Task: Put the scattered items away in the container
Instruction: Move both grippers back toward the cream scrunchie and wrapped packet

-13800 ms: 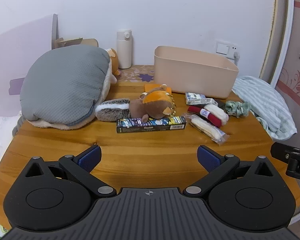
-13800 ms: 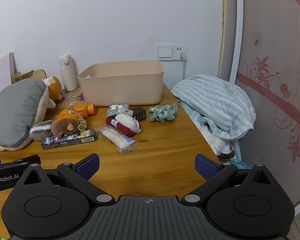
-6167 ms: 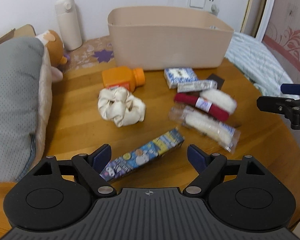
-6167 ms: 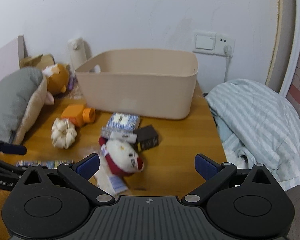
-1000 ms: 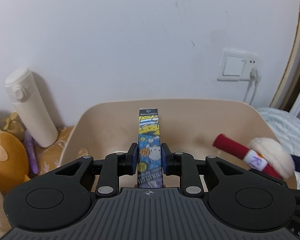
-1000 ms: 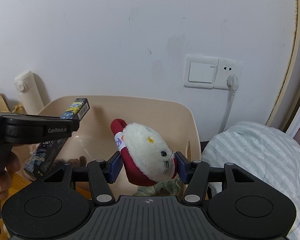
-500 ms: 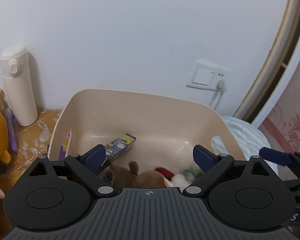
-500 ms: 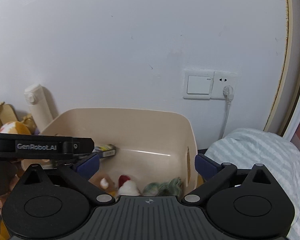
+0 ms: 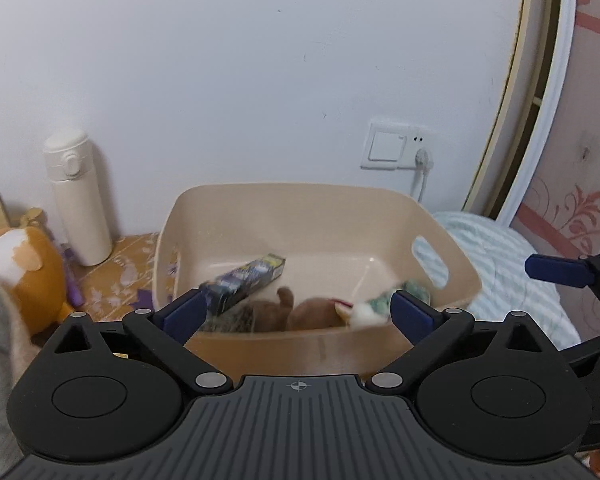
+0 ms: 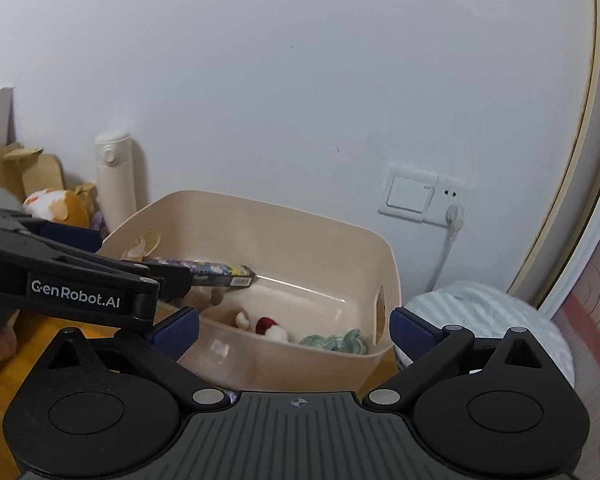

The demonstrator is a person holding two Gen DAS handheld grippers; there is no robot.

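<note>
The beige bin [image 9: 452, 268] holds the long printed box [image 9: 244, 280] leaning on its left wall, the brown plush [image 9: 296, 312], the red-and-white toy [image 10: 270, 328] and green scrunchie [image 10: 336, 342]. My left tongs [image 9: 296, 312] and right tongs [image 10: 294, 330] have just sprung wide, nothing between them.
</note>
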